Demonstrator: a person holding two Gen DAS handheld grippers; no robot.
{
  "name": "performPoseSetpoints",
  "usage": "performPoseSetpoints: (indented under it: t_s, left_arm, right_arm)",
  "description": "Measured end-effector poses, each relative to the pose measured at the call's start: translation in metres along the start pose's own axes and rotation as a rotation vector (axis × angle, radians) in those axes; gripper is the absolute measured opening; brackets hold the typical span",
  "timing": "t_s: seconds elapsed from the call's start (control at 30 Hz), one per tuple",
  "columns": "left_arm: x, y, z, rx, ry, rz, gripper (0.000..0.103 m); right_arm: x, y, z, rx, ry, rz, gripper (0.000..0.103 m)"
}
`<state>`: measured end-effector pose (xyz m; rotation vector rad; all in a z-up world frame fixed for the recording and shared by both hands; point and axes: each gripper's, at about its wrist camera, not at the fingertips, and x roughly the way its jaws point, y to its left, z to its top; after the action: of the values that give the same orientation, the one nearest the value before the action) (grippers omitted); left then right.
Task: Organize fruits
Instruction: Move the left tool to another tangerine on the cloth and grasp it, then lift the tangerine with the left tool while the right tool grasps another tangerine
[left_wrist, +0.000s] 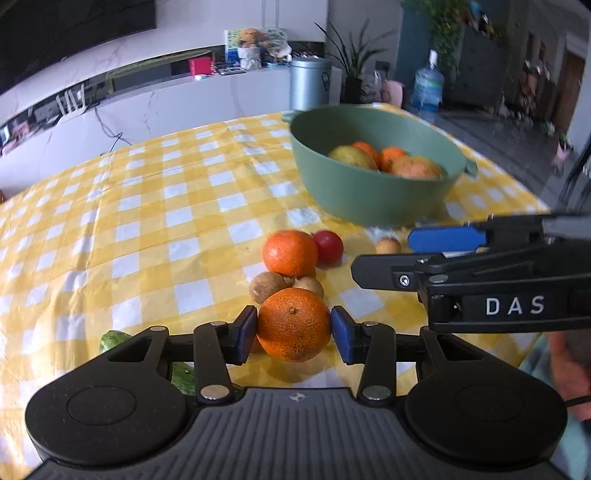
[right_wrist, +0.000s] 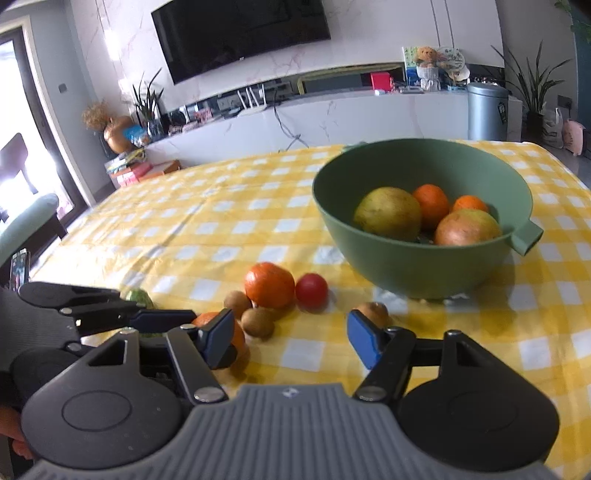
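My left gripper (left_wrist: 293, 334) has its blue pads on both sides of an orange (left_wrist: 293, 325) resting on the checked tablecloth; the left pad touches it, the right pad shows a thin gap. Behind it lie two brown kiwis (left_wrist: 266, 287), a second orange (left_wrist: 290, 253), a red tomato (left_wrist: 328, 246) and a small brown fruit (left_wrist: 388, 245). The green bowl (left_wrist: 373, 203) holds several fruits. My right gripper (right_wrist: 291, 338) is open and empty, hovering over the cloth with the small brown fruit (right_wrist: 373, 313) by its right pad. It also shows in the left wrist view (left_wrist: 424, 254).
A green cucumber (left_wrist: 110, 341) lies under the left gripper at lower left. The table's right edge (left_wrist: 532, 192) runs close behind the bowl. A white cabinet with a TV, a bin and plants stands beyond the table.
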<state>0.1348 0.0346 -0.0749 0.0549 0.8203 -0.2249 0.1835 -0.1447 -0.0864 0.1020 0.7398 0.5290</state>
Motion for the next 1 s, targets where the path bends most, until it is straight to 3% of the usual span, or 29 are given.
performPoseSetpoints:
  t_s: [0.2,0.5,1.0]
  left_arm:
    - [-0.01,0.017,0.009,-0.062,-0.051,0.064,0.049]
    - [-0.01,0.044,0.015,-0.198,-0.102,0.148,0.049]
    - [0.003,0.054,0.012,-0.242,-0.074,0.146,0.049]
  right_arm:
    - [0.011,-0.006,0.006,0.08,-0.004,0.039,0.058]
    - [0.039,0.011,0.009,0.087,-0.002,0.05,0.051]
    - [0.062,0.012,0.011,0.148,-0.005,0.051,0.049]
